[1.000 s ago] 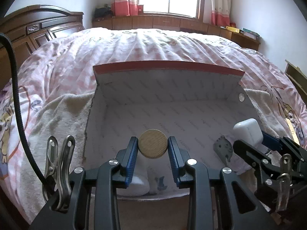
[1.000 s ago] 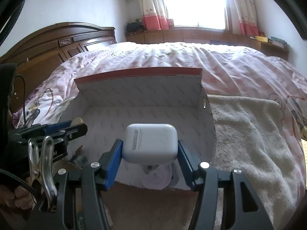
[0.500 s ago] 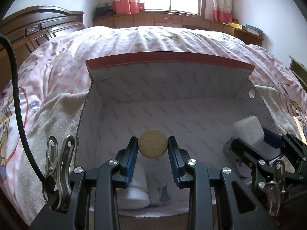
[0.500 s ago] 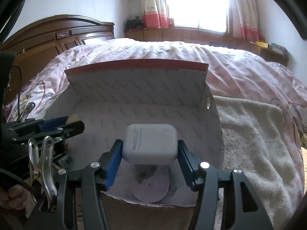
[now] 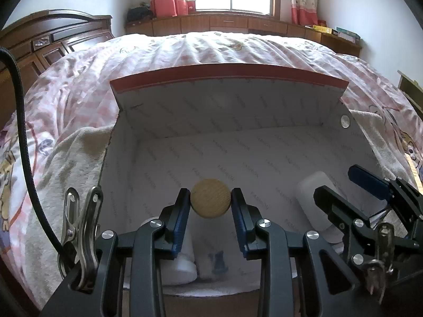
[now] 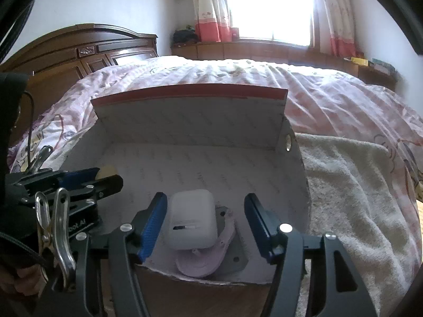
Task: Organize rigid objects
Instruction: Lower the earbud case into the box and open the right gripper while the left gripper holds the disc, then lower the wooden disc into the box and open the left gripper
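Note:
An open white box [image 5: 227, 111] with a red-edged lid stands on the bed; it also shows in the right wrist view [image 6: 190, 121]. My left gripper [image 5: 211, 206] is shut on a round wooden disc [image 5: 211, 202] and holds it over the box's near left part. My right gripper [image 6: 206, 222] is open inside the box. A white earbud case [image 6: 191, 220] rests between its fingers on a pink and grey item [image 6: 211, 259]. The case also shows in the left wrist view [image 5: 312, 200]. A white cup [image 5: 182, 261] lies under my left gripper.
A cream towel [image 6: 354, 190] lies under and around the box on the pink checked quilt [image 5: 211, 50]. A dark wooden headboard [image 6: 79, 52] is at the left. Low wooden cabinets [image 5: 238, 23] run under the window.
Both grippers moved forward and down into the box. My right gripper opened and let the earbud case drop onto the pink and grey item. My left gripper still holds the disc.

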### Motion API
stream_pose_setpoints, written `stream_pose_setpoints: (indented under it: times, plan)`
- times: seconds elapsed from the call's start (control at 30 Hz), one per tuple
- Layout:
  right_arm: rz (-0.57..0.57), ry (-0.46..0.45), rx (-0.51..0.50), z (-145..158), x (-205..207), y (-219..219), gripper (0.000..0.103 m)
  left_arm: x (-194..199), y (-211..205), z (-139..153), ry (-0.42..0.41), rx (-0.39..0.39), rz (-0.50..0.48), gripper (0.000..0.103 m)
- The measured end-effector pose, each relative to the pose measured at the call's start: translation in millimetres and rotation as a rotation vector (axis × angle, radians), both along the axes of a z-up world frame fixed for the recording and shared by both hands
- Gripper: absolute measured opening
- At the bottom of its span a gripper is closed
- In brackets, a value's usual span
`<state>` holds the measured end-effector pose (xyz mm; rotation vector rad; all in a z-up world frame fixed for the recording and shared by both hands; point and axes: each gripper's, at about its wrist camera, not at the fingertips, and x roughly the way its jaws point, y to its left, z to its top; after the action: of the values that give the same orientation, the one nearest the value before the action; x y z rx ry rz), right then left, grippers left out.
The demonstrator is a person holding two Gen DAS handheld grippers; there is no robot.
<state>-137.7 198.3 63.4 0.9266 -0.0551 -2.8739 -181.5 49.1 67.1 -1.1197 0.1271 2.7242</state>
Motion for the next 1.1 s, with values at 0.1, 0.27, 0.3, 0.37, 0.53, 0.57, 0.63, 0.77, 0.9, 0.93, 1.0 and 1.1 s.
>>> stream_pose_setpoints:
  times: [0.1, 0.27, 0.3, 0.37, 0.53, 0.57, 0.63, 0.77, 0.9, 0.93, 1.0, 1.1]
  plan:
    - [0.001, 0.006, -0.008, 2, 3, 1, 0.064, 3, -2, 2, 0.008, -0.004, 0.001, 0.032]
    - [0.002, 0.017, -0.016, 7, 9, 1, 0.064, 9, -6, 7, 0.019, -0.009, 0.010, 0.032]
    - [0.001, 0.017, -0.018, 7, 11, 1, 0.064, 10, -7, 8, 0.021, -0.009, 0.012, 0.032]
    - [0.000, 0.020, -0.023, 10, 14, 1, 0.064, 13, -7, 10, 0.022, -0.012, 0.013, 0.032]
    - [-0.002, 0.023, -0.033, 15, 24, 0, 0.064, 24, -10, 17, 0.035, -0.017, 0.015, 0.032]
    - [-0.001, 0.023, -0.035, 15, 27, 0, 0.064, 25, -11, 18, 0.036, -0.017, 0.016, 0.032]
    - [-0.002, 0.024, -0.038, 17, 31, 0, 0.064, 29, -12, 20, 0.041, -0.016, 0.023, 0.032]
    - [-0.002, 0.020, -0.043, 20, 39, 1, 0.064, 38, -16, 24, 0.044, -0.014, 0.031, 0.032]
    - [-0.002, 0.002, -0.039, 19, 46, 1, 0.064, 49, -19, 26, 0.047, -0.012, 0.036, 0.032]
    - [-0.002, -0.002, -0.039, 19, 48, 1, 0.064, 51, -21, 26, 0.047, -0.010, 0.037, 0.032]
    - [-0.002, -0.005, -0.042, 19, 52, 1, 0.064, 56, -23, 27, 0.047, -0.006, 0.038, 0.032]
    - [-0.002, -0.003, -0.044, 21, 60, 1, 0.064, 64, -27, 29, 0.047, -0.008, 0.043, 0.032]
